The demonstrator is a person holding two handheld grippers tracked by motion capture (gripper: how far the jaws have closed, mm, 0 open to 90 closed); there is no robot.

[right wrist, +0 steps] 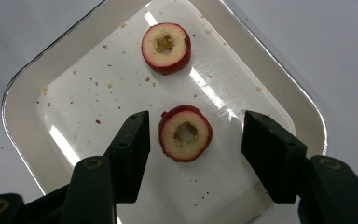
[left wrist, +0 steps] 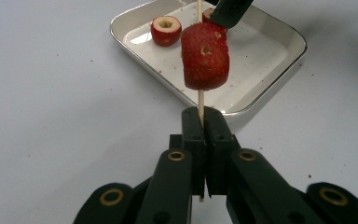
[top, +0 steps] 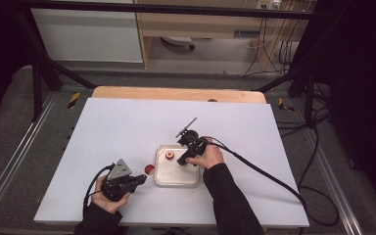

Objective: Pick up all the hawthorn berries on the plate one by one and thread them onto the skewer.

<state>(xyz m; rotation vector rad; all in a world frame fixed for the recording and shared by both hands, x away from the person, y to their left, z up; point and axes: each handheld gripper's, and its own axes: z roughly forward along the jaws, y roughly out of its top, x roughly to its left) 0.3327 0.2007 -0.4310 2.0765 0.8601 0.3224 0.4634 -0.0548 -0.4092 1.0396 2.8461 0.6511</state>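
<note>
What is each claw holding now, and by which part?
The left claw holds a thin wooden skewer by its lower end. The right claw holds nothing; its jaws stand open around a cored fruit piece.

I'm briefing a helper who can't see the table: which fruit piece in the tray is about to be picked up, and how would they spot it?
Find the white square tray in the middle of the white table. Two red cored fruit rings lie in it. The one meant lies between the open jaws of the right tool, untouched; the other ring lies apart, farther from that tool.

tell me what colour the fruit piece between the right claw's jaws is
Red skin with pale yellowish flesh around a hollow core; best seen in the right gripper view.
</note>
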